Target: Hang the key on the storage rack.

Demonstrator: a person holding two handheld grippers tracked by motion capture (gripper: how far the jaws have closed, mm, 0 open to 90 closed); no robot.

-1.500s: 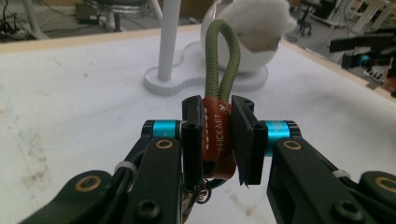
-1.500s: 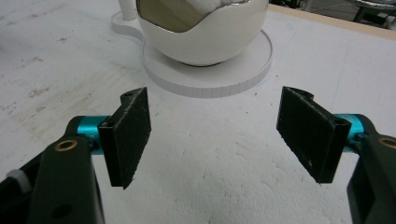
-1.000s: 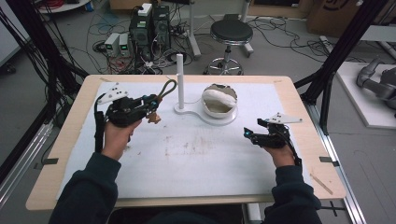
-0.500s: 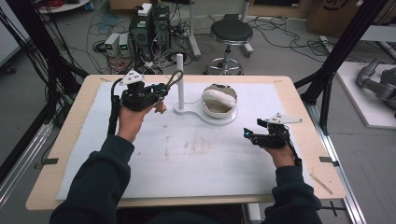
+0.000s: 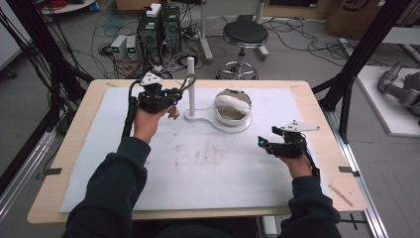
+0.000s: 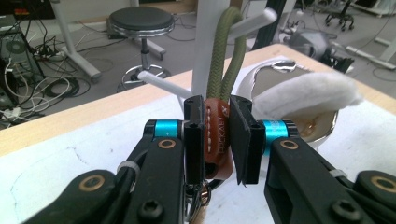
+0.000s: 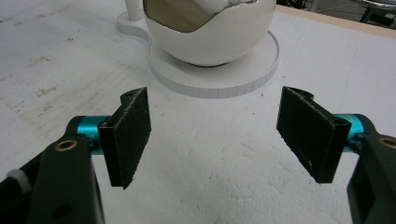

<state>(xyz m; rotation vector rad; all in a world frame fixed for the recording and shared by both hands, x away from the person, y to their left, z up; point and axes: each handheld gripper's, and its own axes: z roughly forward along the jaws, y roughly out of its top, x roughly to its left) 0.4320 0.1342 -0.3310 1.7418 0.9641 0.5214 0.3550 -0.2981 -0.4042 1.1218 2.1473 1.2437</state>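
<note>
Jaws of the left hand-held gripper (image 6: pixel 217 140) clamp the brown leather tab (image 6: pixel 217 135) of a keyring with an olive-green cord loop (image 6: pixel 229 56), which rises against the white upright post (image 6: pixel 208 46) of a stand at the far side of the bench (image 5: pixel 317 109). In the high view, the left hand-held gripper (image 5: pixel 171 101) hangs just beside that white post (image 5: pixel 190 84), the cord loop (image 5: pixel 186 83) reaching up toward it. On the stand's round base (image 7: pixel 215 74) sits a white egg-shaped bowl (image 7: pixel 210 32) holding a white fluffy pad (image 6: pixel 303 93). Well apart, at the bench's right, the right hand-held gripper (image 7: pixel 215 135) rests low over the white mat (image 5: pixel 208 163), its jaws spread wide with nothing between them
</note>
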